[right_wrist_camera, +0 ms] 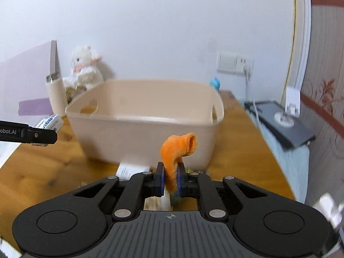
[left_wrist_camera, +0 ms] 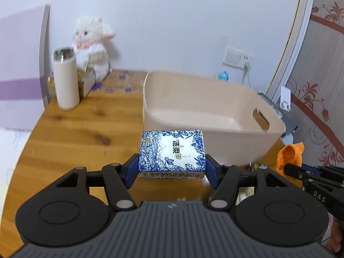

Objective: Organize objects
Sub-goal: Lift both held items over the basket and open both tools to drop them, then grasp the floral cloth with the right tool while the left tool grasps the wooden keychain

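My left gripper (left_wrist_camera: 172, 167) is shut on a blue-and-white tissue pack (left_wrist_camera: 172, 153) and holds it above the wooden table, just in front of the beige plastic basket (left_wrist_camera: 206, 116). My right gripper (right_wrist_camera: 171, 181) is shut on an orange cloth (right_wrist_camera: 177, 150), held up in front of the basket's near wall (right_wrist_camera: 146, 133). The basket looks empty inside. The right gripper with the orange cloth (left_wrist_camera: 289, 154) shows at the right edge of the left wrist view. The left gripper's finger (right_wrist_camera: 32, 136) and the tissue pack (right_wrist_camera: 50, 122) show at the left of the right wrist view.
A cream tumbler (left_wrist_camera: 65, 79) and a white plush toy (left_wrist_camera: 92, 45) stand at the back left of the table (left_wrist_camera: 71, 142). Small items lie on the table under the right gripper (right_wrist_camera: 133, 171). A dark flat device (right_wrist_camera: 283, 124) sits off the table's right side. A wall socket (right_wrist_camera: 234, 63) is behind.
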`<state>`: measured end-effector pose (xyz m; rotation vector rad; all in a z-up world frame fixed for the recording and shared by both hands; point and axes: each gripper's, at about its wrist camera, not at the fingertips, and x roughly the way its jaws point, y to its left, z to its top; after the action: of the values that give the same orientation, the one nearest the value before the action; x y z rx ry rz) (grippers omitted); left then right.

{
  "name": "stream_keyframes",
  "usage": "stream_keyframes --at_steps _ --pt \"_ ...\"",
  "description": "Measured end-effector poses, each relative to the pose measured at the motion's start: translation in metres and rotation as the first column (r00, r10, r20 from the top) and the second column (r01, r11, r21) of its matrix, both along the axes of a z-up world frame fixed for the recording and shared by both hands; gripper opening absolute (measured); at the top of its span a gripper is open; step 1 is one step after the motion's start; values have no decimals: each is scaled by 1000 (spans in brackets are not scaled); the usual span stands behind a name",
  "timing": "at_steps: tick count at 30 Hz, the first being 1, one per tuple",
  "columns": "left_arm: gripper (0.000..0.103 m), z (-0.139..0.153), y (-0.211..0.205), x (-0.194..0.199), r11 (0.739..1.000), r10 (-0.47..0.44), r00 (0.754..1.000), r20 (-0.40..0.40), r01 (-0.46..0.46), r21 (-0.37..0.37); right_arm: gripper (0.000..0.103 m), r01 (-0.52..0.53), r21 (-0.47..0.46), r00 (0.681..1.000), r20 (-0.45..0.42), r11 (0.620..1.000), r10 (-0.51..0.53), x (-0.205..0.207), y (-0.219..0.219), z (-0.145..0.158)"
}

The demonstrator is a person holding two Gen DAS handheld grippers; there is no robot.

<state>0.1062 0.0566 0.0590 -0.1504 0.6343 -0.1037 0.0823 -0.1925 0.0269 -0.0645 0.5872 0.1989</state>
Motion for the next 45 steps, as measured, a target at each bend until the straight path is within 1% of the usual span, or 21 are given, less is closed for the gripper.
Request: stream_keyframes --at_steps 3,5,10,15,19,22,23,24,25,26,27,28,30,32,34,37,41,45 --pt "65 10 -9 18 1000 3 1000 30 -4 27 11 -3 -1 999 48 1000 3 15 2 12" --pt "65 14 -15 34 999 2 999 37 -4 37 11 -4 7 998 69 1000 4 25 4 19" --pt "65 14 -33 75 997 9 999 36 -12 74 11 -3 23 996 91 1000 1 56 6 29" --pt "65 0 -51 110 992 -10 1000 -20 13 124 11 9 18 998 63 1000 -10 84 11 24" --pt "65 -18 -61 131 985 -16 997 -70 27 169 11 18 14 1000 10 1000 -18 102 14 11" --pt "66 -30 -64 137 982 -29 994 -104 47 181 14 23 -2 999 -22 1000 -23 111 17 2" --pt "66 -31 -64 136 981 -31 994 -100 49 189 24 23 -10 999 -24 1000 -24 111 17 1" --pt "66 -31 -65 133 979 -32 995 -94 50 198 32 25 -16 1000 -18 1000 -25 111 17 0" --pt "71 -29 -64 130 977 -35 995 -92 54 205 35 22 -19 1000 -8 1000 -23 109 17 1" --pt "76 -27 -64 127 976 -39 995 -93 58 210 41 16 -19 1000 -1 1000 -16 106 16 2" --pt "85 -22 -63 121 975 -36 996 -84 54 216 46 15 -21 1000 6 1000 -15 103 15 4" --pt "90 -18 -63 116 974 -41 997 -68 55 218 48 16 -24 1000 15 1000 -15 99 14 6" --pt "91 -8 -60 103 972 -36 999 -33 43 231 59 20 -28 999 33 999 -19 92 12 11" --pt "91 -1 -57 94 973 -34 999 -22 38 226 67 26 -27 999 43 999 -24 82 11 15" --pt "95 5 -52 84 978 -34 999 -21 37 206 69 26 -22 998 50 999 -25 71 9 18" --pt "95 8 -46 71 981 -42 999 -24 46 189 74 24 -24 998 50 999 -23 55 7 19" --pt "95 4 -42 51 976 -56 998 -27 60 207 78 15 -34 999 35 999 -14 37 5 17" --pt "95 -11 -37 36 971 -72 996 -55 83 224 79 4 -41 1000 1 999 -4 25 3 7"
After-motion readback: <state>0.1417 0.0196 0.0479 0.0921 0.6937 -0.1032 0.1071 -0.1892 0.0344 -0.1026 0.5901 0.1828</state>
